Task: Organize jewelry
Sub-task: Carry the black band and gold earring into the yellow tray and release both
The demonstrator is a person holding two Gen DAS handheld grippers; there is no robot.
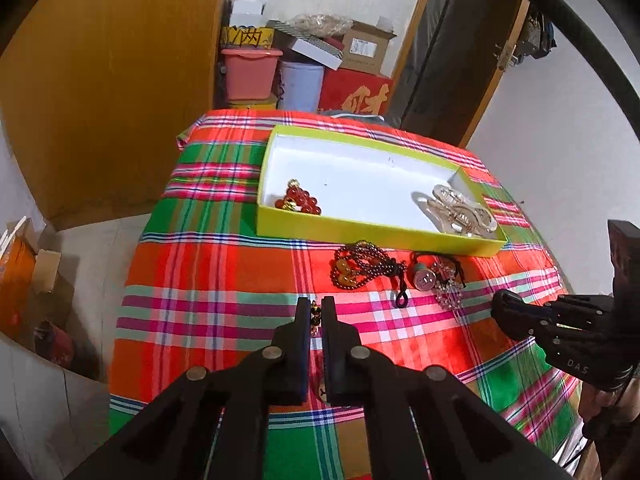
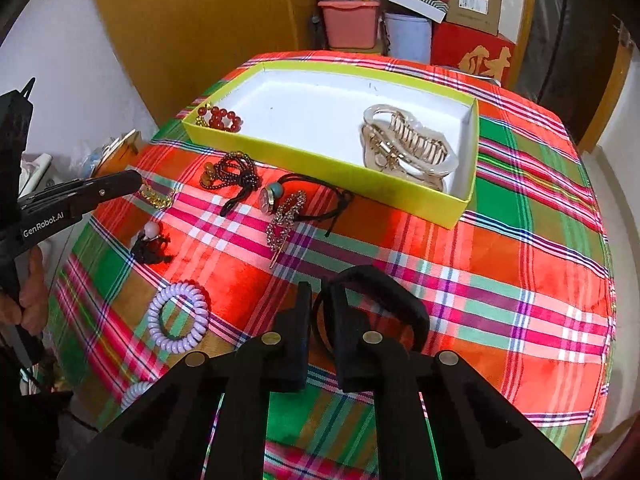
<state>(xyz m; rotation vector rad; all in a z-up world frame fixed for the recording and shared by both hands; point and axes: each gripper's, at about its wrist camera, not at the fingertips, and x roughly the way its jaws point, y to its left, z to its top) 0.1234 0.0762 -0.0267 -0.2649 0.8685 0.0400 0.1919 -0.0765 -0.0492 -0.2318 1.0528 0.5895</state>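
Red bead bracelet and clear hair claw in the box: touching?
Apart. The right wrist view shows the red bead bracelet at one end of the yellow-green box, the clear hair claw at the other, bare floor between.

One shallow yellow-green cardboard box with white interior. Inside it: one red bead bracelet; two clear-and-gold claw hair clips. On the plaid cloth: one dark bead necklace, one round-faced pendant on black cord, one rhinestone hairpin, one gold chain, one black bow clip, two lilac spiral hair ties, one black headband.

Hair claw in box
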